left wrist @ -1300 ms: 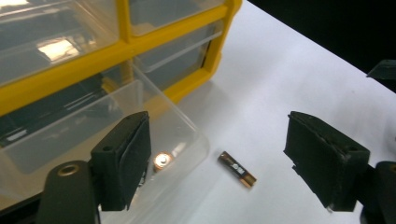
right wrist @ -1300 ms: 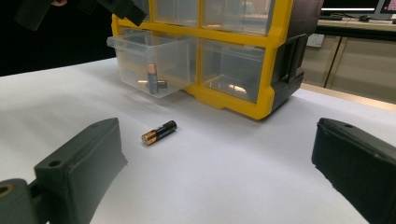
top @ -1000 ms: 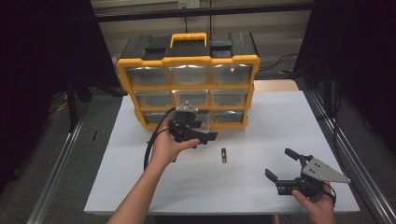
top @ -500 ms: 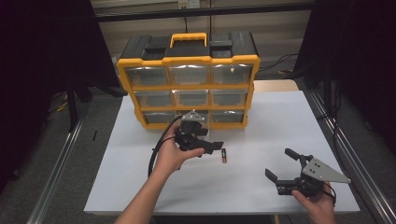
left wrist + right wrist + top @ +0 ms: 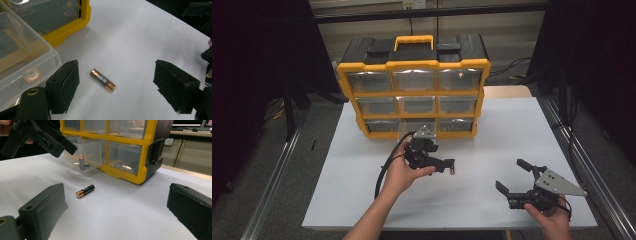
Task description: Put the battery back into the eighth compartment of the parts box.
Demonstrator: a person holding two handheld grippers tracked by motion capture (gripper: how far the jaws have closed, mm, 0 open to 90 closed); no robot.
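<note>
Hovering with jaws apart, the left gripper should straddle the battery squarely (right gripper idles, likewise spread) before closing.

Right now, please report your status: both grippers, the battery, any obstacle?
Left gripper open above battery. Right gripper open, empty, aside. Battery flat on table, beside pulled-out drawer. Nothing in the way.
</note>
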